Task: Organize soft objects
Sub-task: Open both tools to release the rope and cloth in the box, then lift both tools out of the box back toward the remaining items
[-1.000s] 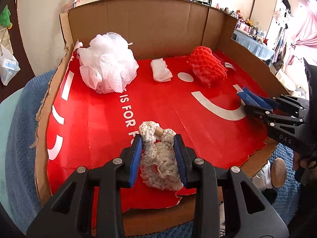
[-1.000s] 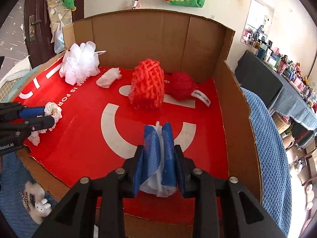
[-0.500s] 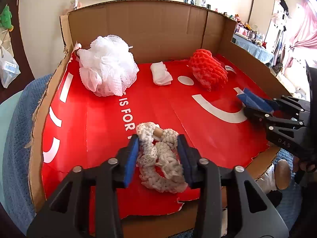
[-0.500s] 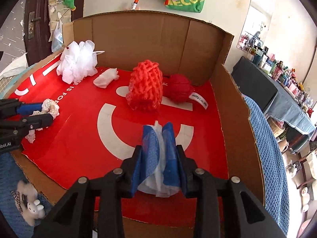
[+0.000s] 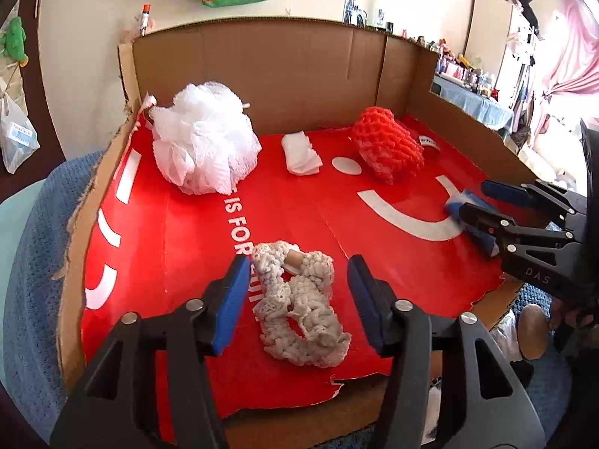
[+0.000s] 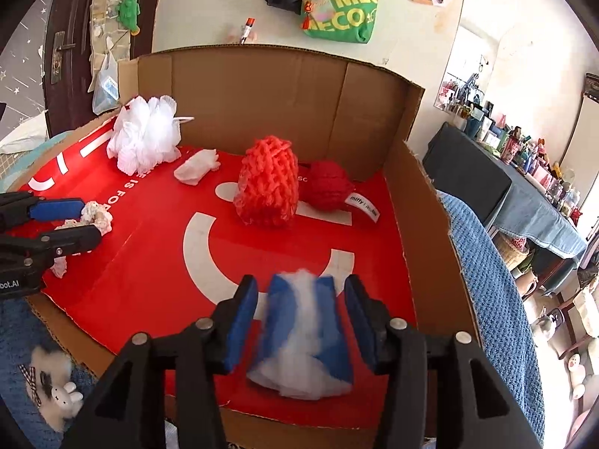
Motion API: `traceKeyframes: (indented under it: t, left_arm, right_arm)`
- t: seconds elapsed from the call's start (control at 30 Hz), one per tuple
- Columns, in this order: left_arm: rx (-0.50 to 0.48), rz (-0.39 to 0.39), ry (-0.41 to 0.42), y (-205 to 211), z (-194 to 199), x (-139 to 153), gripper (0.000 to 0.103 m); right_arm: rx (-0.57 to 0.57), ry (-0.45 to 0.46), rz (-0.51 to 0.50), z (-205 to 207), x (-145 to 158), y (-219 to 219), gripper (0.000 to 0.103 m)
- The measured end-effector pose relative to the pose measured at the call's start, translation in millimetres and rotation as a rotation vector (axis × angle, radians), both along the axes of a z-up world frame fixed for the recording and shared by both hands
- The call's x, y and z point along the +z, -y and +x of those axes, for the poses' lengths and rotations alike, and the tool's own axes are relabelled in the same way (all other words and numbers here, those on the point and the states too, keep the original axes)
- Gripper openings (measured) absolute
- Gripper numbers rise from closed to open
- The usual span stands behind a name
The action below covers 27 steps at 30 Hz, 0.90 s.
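A cream crocheted piece (image 5: 299, 303) lies on the red box floor (image 5: 179, 247) between the jaws of my open left gripper (image 5: 299, 295), which stand apart from it. A blue and white mesh pouf (image 6: 303, 333) lies on the red floor between the jaws of my open right gripper (image 6: 301, 318). The right gripper (image 5: 483, 202) shows at the right of the left wrist view. The left gripper (image 6: 75, 220) shows at the left of the right wrist view, around the cream piece (image 6: 95, 217).
Farther back in the box lie a white mesh pouf (image 5: 204, 146), a folded white cloth (image 5: 301, 153), an orange knitted piece (image 6: 267, 187) and a red yarn ball (image 6: 325, 187). Cardboard walls (image 6: 262, 104) close the back and right. A blue blanket (image 6: 494, 299) lies outside.
Both grippers have opened. The left one has let go of the cream crocheted piece and the right one has let go of the blue and white pouf; both pieces now rest on the floor.
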<state>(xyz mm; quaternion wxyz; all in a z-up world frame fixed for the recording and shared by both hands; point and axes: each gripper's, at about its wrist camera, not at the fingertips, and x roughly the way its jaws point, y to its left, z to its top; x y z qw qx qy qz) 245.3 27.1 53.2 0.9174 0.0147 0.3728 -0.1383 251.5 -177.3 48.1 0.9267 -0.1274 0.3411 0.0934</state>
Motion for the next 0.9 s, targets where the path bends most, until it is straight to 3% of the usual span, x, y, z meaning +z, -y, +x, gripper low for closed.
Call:
traceKeyframes:
  t: [0.37,0.4,0.43,0.6,0.73,0.9]
  left_arm:
    - [0.018,-0.018,0.068,-1,-6,11,0.069]
    - [0.019,-0.021,0.081,-2,-8,12,0.071]
    - [0.02,-0.026,0.099,-2,-10,15,0.073]
    - [0.047,-0.039,0.204,-6,-26,32,0.079]
    - [0.067,-0.029,0.288,-6,-42,49,0.09]
    - [0.116,-0.007,0.383,-4,-72,69,0.092]
  right_arm:
    - [0.011,0.073,0.026,-12,14,-3,0.064]
    - [0.008,0.085,0.026,-14,17,-2,0.072]
    - [0.005,0.105,0.025,-17,20,-2,0.078]
    - [-0.006,0.185,0.065,-33,41,2,0.083]
    - [-0.012,0.26,0.117,-51,61,8,0.103]
    - [0.003,0.325,0.155,-74,85,9,0.103]
